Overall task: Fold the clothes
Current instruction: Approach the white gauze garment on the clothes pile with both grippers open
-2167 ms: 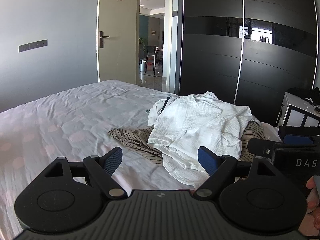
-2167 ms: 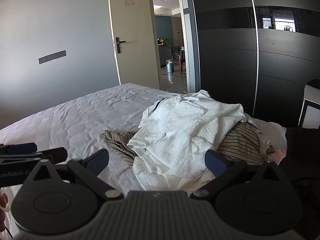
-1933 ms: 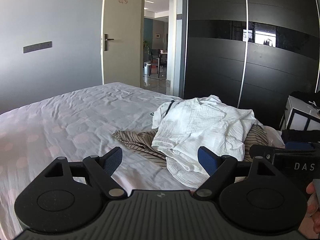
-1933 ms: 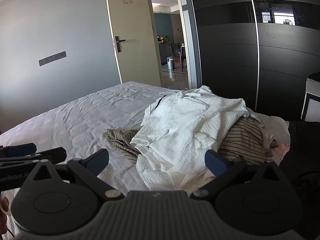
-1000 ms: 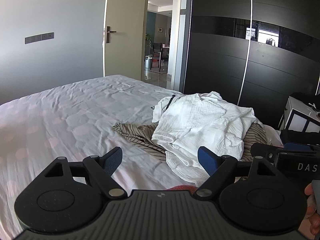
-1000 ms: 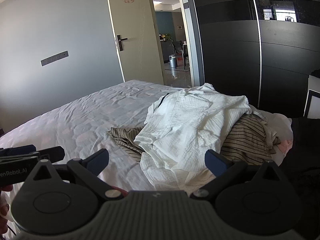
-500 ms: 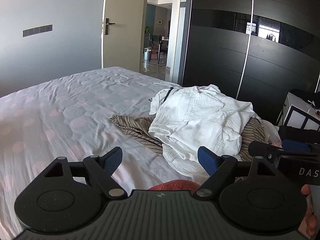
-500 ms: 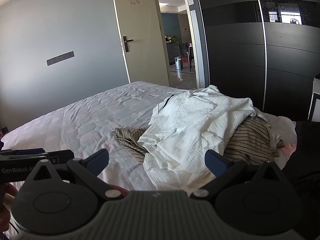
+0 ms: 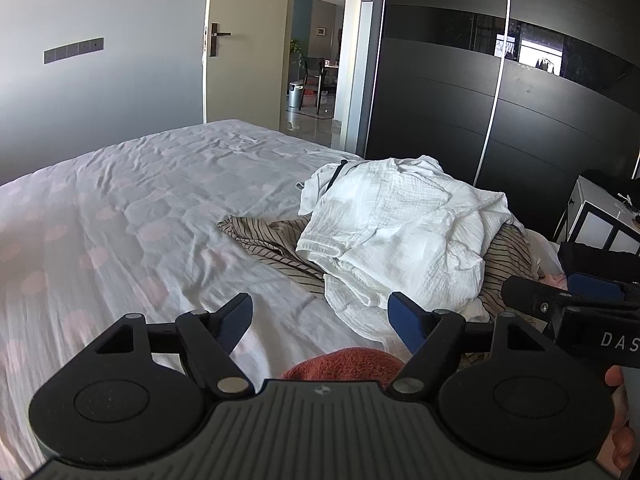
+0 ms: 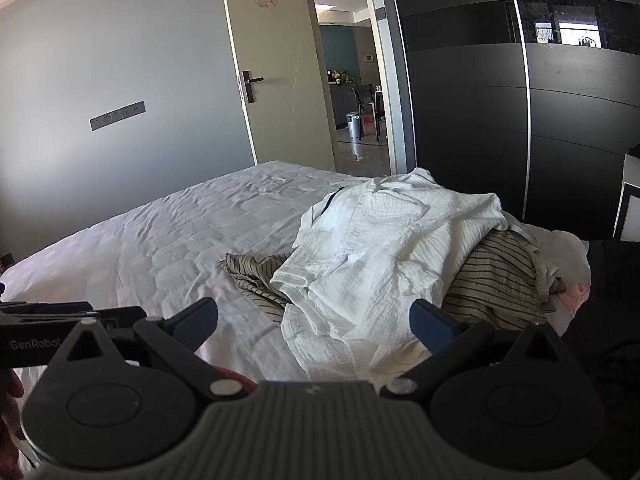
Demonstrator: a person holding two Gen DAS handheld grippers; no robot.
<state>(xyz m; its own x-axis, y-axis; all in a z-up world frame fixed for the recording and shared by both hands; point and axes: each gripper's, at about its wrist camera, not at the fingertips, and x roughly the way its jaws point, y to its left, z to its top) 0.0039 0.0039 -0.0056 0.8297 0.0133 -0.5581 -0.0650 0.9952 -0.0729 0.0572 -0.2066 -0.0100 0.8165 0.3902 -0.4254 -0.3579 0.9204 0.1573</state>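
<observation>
A pile of clothes lies on the right side of the bed. On top is a crumpled white garment [image 9: 400, 232] [image 10: 384, 248]. Under it is a beige striped garment [image 9: 272, 240] [image 10: 496, 280]. A rust-red cloth [image 9: 344, 362] shows just below my left gripper. My left gripper [image 9: 320, 318] is open and empty, held above the bed short of the pile. My right gripper [image 10: 314, 320] is open and empty, with the white garment's near edge between its fingers in view; it also shows at the right in the left wrist view [image 9: 568, 300].
The bed [image 9: 120, 220] has a wrinkled pale sheet. A dark wardrobe [image 9: 500, 100] stands behind the pile. A white side cabinet [image 9: 600, 216] is at far right. A door [image 10: 280, 80] stands open to a hallway. Dark cloth [image 10: 616, 280] lies right of the pile.
Both grippers have drifted closer to the pile and a little lower. The rust-red cloth has come into view under the left gripper. Both stay open.
</observation>
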